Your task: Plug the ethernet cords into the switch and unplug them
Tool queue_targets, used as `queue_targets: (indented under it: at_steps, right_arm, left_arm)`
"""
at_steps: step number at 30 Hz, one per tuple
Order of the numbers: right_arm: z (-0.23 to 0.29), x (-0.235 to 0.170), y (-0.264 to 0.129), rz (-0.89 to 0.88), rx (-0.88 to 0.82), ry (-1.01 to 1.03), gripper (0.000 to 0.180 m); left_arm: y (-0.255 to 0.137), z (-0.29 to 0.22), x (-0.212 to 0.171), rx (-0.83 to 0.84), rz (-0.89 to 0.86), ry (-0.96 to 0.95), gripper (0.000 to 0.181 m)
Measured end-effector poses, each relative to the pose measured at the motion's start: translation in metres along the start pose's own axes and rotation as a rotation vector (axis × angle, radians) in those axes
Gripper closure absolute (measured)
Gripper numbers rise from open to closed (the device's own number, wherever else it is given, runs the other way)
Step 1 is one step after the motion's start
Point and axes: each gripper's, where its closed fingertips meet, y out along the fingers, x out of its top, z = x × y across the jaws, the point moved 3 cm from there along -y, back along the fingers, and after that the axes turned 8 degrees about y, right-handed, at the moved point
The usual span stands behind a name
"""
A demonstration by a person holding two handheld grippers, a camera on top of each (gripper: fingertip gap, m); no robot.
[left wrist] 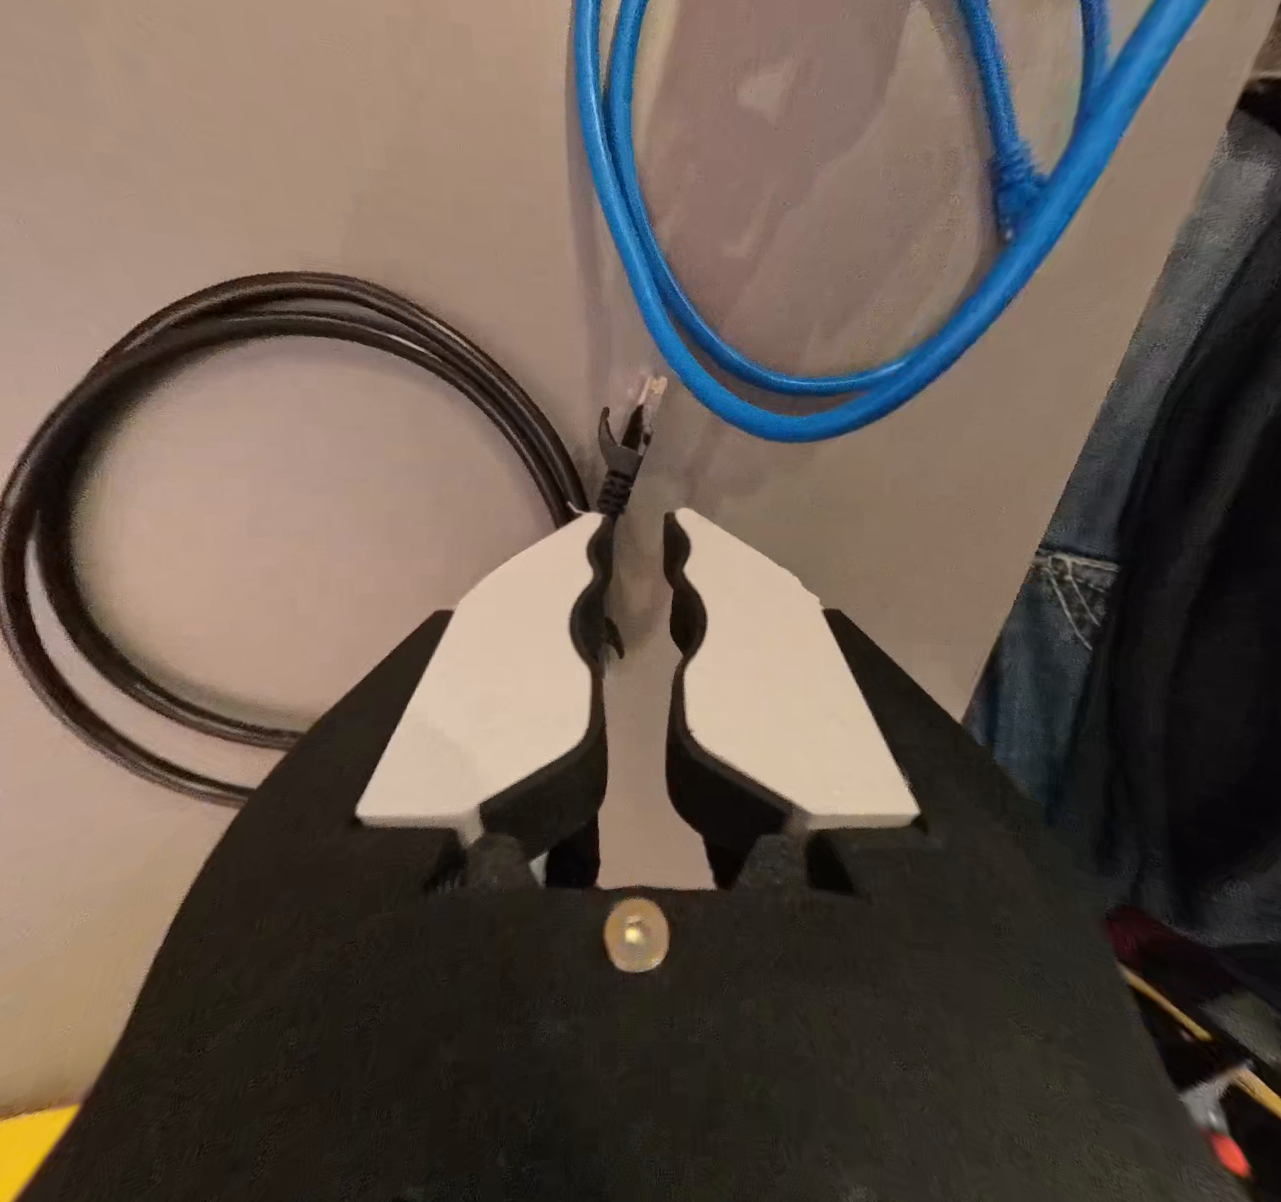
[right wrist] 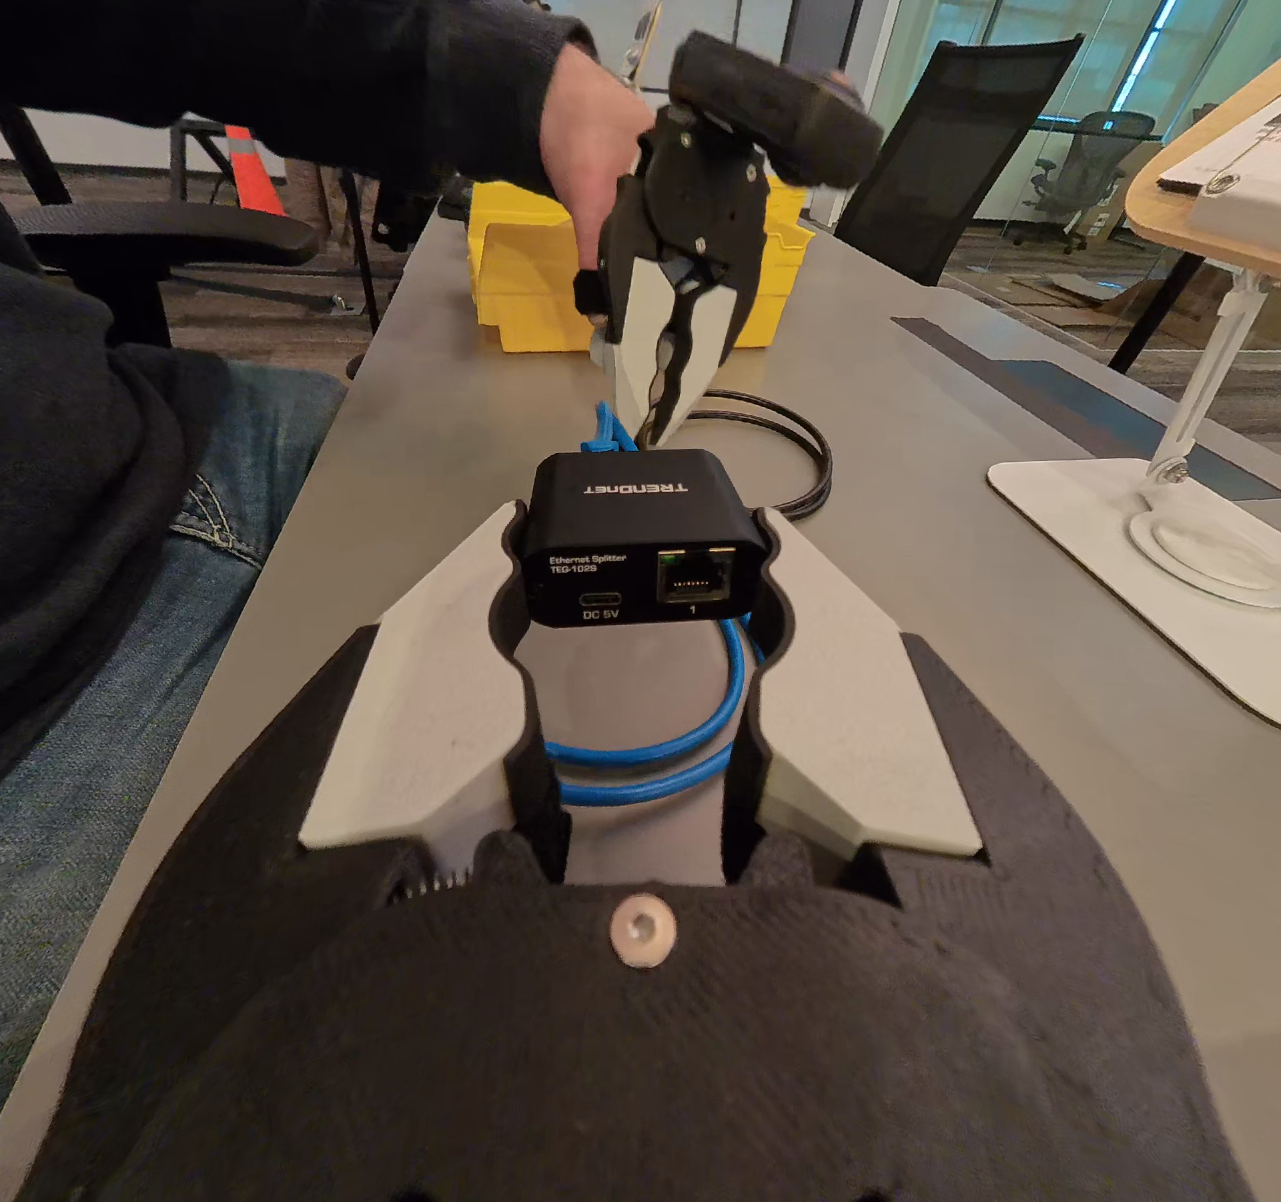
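My right gripper (right wrist: 641,524) is shut on a small black switch (right wrist: 634,510) and holds it by its sides just above the grey table (right wrist: 901,544); an empty port faces the camera. A blue ethernet cord (right wrist: 651,753) loops under it, and I cannot tell whether it is plugged into the far side. My left gripper (left wrist: 635,520) points down at the table with its jaws narrowly apart. A black ethernet cord's plug (left wrist: 620,468) sticks out past the left fingertip, with the cord against that finger's pad. The black cord's coil (left wrist: 83,475) lies to the left. A loose blue plug (left wrist: 1015,191) lies beyond.
Yellow bins (right wrist: 527,281) stand at the far end of the table. A white stand with a flat base (right wrist: 1109,531) is on the right. A person's leg in jeans (right wrist: 138,614) sits by the table's left edge. Office chairs stand behind. Tip to tip, the grippers are about 15 centimetres apart. The loose blue plug (left wrist: 1015,191) sits 10 centimetres or so from the ends of my right fingers.
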Motion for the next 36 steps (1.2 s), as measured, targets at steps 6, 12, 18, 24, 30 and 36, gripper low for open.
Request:
queue_targets:
  at_steps: [6,12,18,24,30,36]
  right_arm:
    - [0.001,0.0,0.0,0.0,0.004,-0.002,0.117]
    - [0.0,0.0,0.0,0.001,0.006,0.0,0.117]
    - [0.0,-0.002,0.001,0.006,0.008,0.005,0.117]
    - [-0.001,-0.001,0.0,0.004,0.005,0.006,0.117]
    - [-0.001,-0.001,0.0,0.001,0.005,0.009,0.117]
    - [-0.001,0.007,-0.005,-0.051,0.025,0.043,0.117]
  left_arm:
    - [0.019,0.003,0.001,-0.129,0.042,-0.024,0.172]
    - [0.02,0.006,0.001,-0.123,0.035,0.007,0.166]
    - [0.03,0.002,0.001,-0.198,0.041,-0.001,0.17]
    - [0.03,-0.001,0.002,-0.122,0.071,0.076,0.172]
    - [0.009,-0.002,0.017,0.206,0.02,0.207,0.173]
    - [-0.026,0.001,0.029,0.61,0.058,0.432,0.173]
